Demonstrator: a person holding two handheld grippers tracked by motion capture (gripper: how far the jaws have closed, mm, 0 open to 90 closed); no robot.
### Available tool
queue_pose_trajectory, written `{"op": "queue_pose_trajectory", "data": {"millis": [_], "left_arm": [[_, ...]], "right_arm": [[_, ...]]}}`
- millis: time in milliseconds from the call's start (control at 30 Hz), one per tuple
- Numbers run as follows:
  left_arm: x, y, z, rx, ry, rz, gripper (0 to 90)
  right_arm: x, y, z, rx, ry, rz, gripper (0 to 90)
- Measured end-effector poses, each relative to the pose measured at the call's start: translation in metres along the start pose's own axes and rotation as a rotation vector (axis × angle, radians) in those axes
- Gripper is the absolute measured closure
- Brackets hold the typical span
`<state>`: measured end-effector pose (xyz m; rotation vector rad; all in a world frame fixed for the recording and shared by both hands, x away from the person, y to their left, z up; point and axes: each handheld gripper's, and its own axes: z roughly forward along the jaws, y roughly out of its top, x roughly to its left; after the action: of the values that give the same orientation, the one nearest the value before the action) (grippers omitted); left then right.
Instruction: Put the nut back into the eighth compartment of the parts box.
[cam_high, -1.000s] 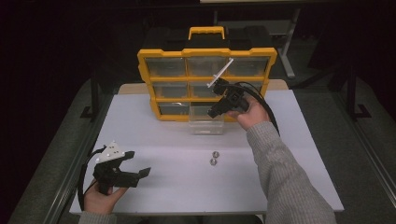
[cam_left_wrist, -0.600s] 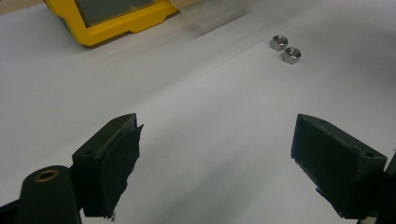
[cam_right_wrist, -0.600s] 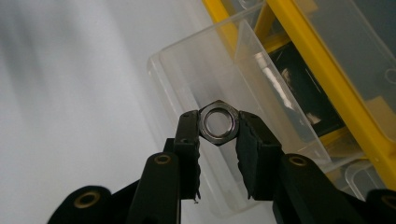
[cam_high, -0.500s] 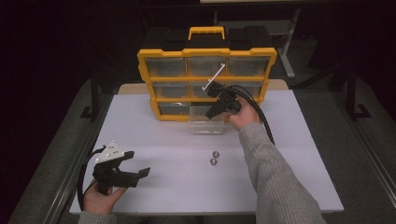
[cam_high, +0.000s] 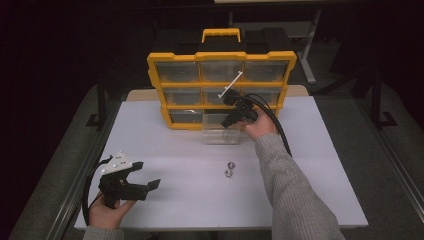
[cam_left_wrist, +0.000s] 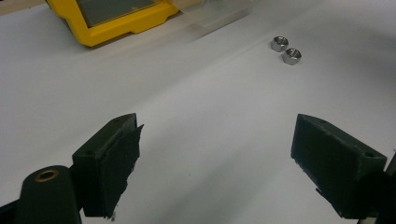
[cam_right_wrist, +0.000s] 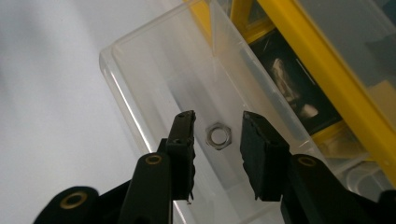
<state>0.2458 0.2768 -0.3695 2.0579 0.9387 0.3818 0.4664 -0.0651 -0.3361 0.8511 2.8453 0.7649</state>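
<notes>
- Clear plastic drawer (cam_high: 222, 135) pulled out of the yellow organizer (cam_high: 200, 56), standing on the white desk (cam_high: 175, 150) just in front of it.
- One steel nut (cam_right_wrist: 218, 136) lying flat on the drawer floor, hole facing up.
- Right gripper (cam_right_wrist: 217, 115) reaching down into the drawer, fingers (cam_right_wrist: 182, 135) straddling that nut, one on each side, with a gap on both sides; pads not pressing it.
- Fingers just been opening, slightly spread, with the nut between them but loose. Looks like a drop-off just made.
- Nut directly below and between the right fingertips; no long axis to mind, being a flat hexagon.
- Left gripper (cam_high: 146, 175) held at the near left of the desk, fingers (cam_left_wrist: 112, 158) spread wide with nothing between, pointing towards the middle.
- Two more nuts (cam_high: 229, 168) touching each other on the open desk, between drawer and near edge.
- Probably next: lift the right fingers straight up clear of the drawer wall, then go for that pair, which is nearer the right hand than the left.
</notes>
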Motion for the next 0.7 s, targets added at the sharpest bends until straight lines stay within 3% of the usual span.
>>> {"op": "queue_pose_trajectory", "data": {"millis": [300, 533, 700], "left_arm": [[0.000, 0.000, 0.000, 0.009, 0.001, 0.011, 15.1], [-0.001, 0.001, 0.000, -0.001, 0.000, 0.002, 15.0], [-0.002, 0.001, 0.001, -0.001, -0.001, 0.002, 15.0]], "right_arm": [[0.006, -0.007, -0.023, -0.035, 0.006, -0.013, 63.8], [0.021, -0.027, -0.044, -0.071, 0.029, -0.035, 62.8], [0.030, -0.044, -0.050, -0.084, 0.037, -0.050, 62.3]]}}
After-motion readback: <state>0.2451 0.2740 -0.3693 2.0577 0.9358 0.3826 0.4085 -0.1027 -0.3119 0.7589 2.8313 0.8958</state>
